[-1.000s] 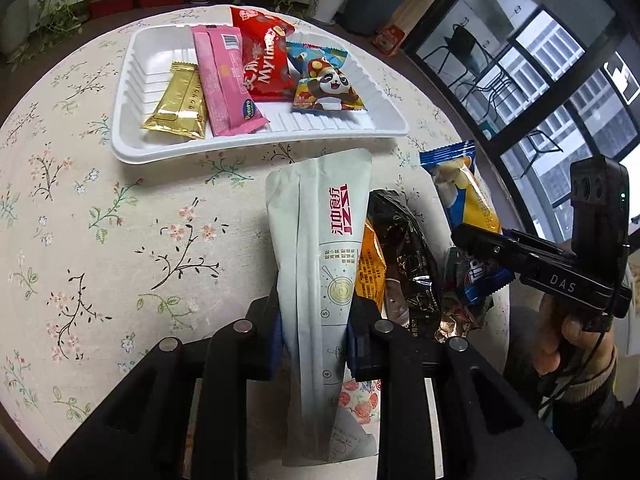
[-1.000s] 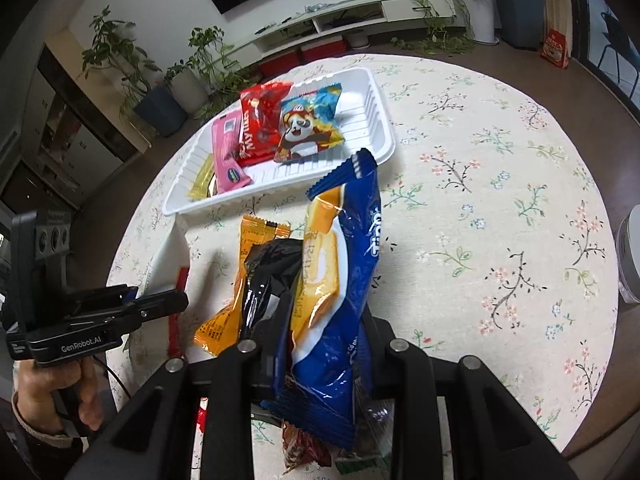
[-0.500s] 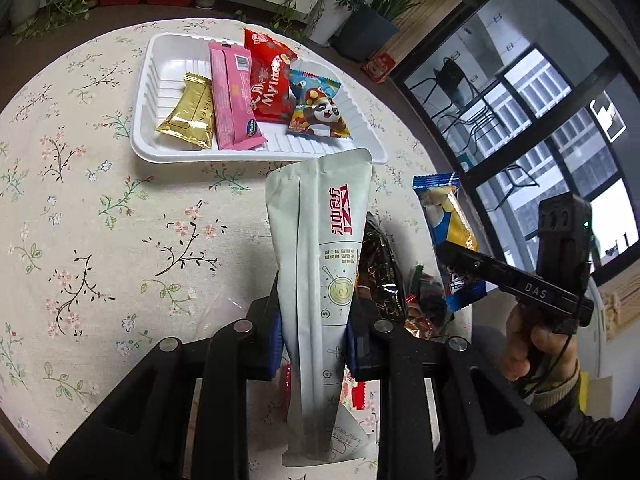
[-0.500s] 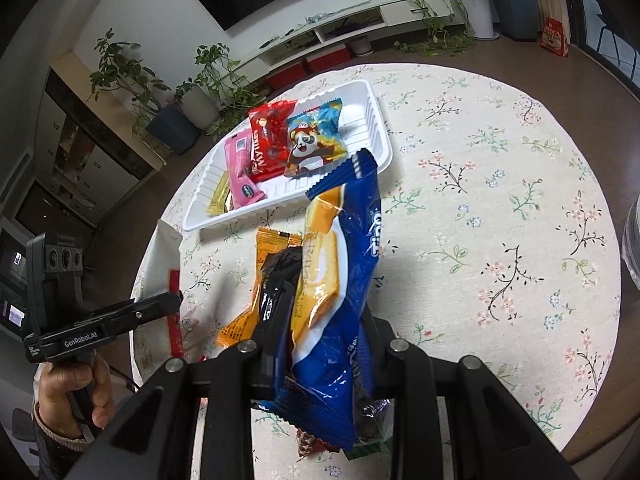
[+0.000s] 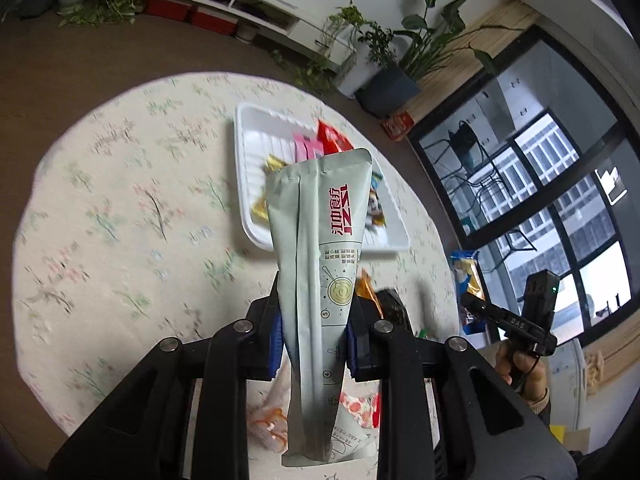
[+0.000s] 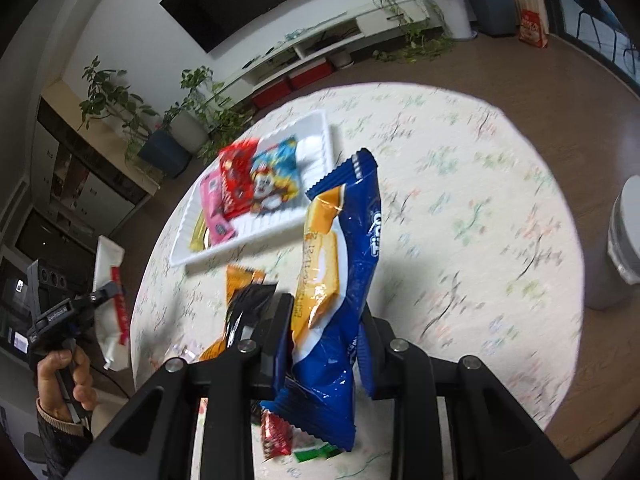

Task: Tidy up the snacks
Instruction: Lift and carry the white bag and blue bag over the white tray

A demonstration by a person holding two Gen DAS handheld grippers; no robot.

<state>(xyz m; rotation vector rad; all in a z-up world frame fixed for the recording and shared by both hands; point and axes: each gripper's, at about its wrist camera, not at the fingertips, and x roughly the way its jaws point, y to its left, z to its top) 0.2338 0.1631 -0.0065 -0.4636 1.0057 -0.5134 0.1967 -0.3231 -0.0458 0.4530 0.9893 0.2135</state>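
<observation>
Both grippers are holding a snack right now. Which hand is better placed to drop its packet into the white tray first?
Probably left. Its gripper holds the pale grey-green pouch with the top already overlapping the white foam tray. The right gripper's blue and orange packet sits beside the tray's corner.

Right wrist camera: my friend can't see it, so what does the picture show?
The right tongs are shut on a blue and orange snack packet above a round flowery table. Behind sits a white tray holding four snacks.
</observation>
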